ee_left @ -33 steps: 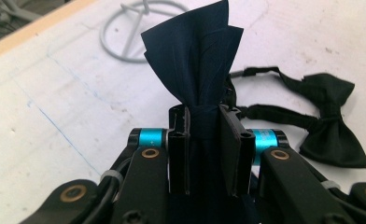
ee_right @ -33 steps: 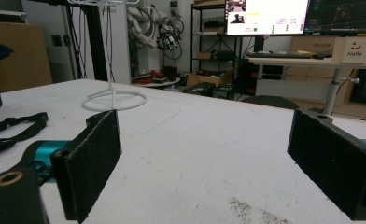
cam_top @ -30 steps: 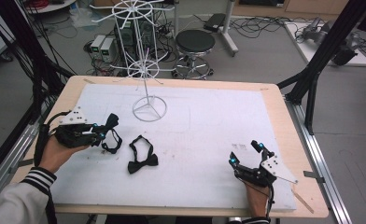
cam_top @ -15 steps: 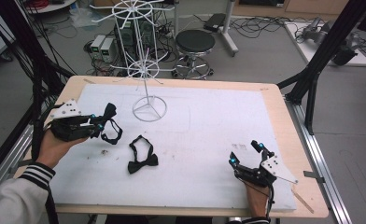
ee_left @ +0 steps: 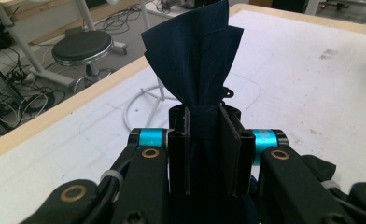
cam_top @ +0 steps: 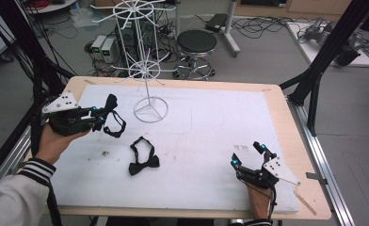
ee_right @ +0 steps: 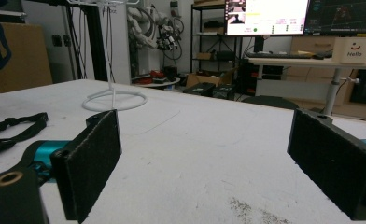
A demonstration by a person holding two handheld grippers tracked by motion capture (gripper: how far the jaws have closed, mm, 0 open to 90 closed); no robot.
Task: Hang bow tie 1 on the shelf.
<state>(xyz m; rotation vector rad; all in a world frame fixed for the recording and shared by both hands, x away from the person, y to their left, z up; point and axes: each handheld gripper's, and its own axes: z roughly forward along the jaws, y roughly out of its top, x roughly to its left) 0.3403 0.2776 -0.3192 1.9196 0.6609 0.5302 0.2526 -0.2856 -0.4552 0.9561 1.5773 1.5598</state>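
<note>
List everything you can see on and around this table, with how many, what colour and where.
Bow tie: 1, dark navy, clamped in the left gripper, strap loop hanging below it.
Second bow tie: 1, black, lying on the mat left of centre.
Wire display stand: 1, white, ring base on the far part of the mat, spoked tiers above.
Mat: 1, white, covering the tabletop.
Table: 1, light wood edge around the mat.
Stool: 1, black seat, on the floor beyond the table.
Left gripper: 1, black with blue accents, raised at the left edge, jaws shut.
Right gripper: 1, black, resting near right, jaws open.
</note>
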